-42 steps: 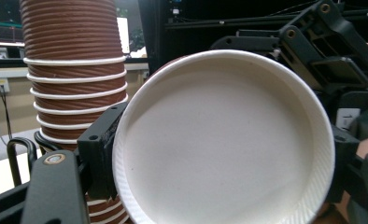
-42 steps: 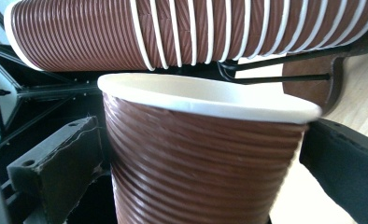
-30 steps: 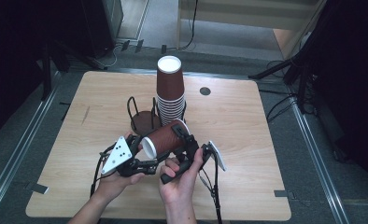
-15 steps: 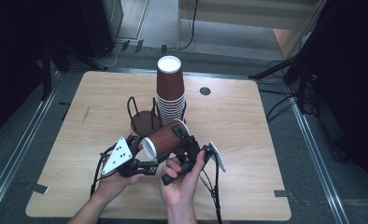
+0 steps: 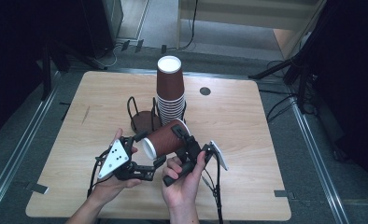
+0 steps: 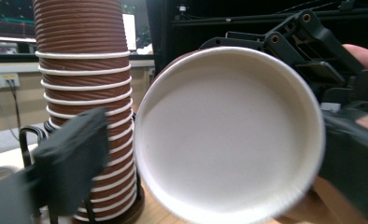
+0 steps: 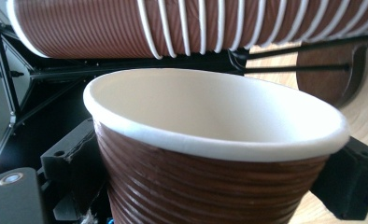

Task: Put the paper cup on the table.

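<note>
held cup (image 5: 166,139): brown ribbed outside, white inside, white rim
cup stack (image 5: 171,93): brown ribbed walls banded by white rims, white inside on the top cup
cup holder (image 5: 142,115): black wire hoops, dark brown base
surface (image 5: 247,121): pale wood grain, one dark round spot
left gripper (image 5: 147,151): black, grey plate with dark dots
right gripper (image 5: 184,140): black fingers (image 7: 345,179)

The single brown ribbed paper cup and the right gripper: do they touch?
Touching. In the right gripper view, the brown ribbed paper cup sits clamped between the right gripper's black jaws, pressed against both sides.
</note>
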A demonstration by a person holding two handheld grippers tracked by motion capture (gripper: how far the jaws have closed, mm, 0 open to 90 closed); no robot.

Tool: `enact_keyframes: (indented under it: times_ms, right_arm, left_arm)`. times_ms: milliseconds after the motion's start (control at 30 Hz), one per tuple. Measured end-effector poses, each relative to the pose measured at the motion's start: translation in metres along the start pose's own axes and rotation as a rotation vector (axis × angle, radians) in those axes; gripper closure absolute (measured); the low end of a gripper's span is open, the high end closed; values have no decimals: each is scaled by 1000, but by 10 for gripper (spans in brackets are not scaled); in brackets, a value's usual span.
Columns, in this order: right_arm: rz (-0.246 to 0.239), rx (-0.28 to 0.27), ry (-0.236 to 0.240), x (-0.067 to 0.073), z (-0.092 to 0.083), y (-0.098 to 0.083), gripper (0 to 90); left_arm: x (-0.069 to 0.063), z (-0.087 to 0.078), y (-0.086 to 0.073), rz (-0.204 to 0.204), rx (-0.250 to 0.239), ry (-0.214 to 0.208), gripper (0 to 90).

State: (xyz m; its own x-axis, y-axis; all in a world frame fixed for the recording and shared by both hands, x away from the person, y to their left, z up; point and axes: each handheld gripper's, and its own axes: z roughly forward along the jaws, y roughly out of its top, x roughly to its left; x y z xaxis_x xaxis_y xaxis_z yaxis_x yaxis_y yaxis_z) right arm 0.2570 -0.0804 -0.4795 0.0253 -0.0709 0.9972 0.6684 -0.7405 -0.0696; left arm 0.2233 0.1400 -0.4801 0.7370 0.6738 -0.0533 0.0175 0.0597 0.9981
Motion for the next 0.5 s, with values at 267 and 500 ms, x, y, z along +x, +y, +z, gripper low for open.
enact_keyframes:
  times_ms: [267,500]
  right_arm:
    - [-96,19,22,5,1,8,107]
    - [-210,26,37,14,3,9,110]
  left_arm:
    - [-5,-12,-6,33,53,56,0]
    - [7,-28,-10,-28,71,103,0]
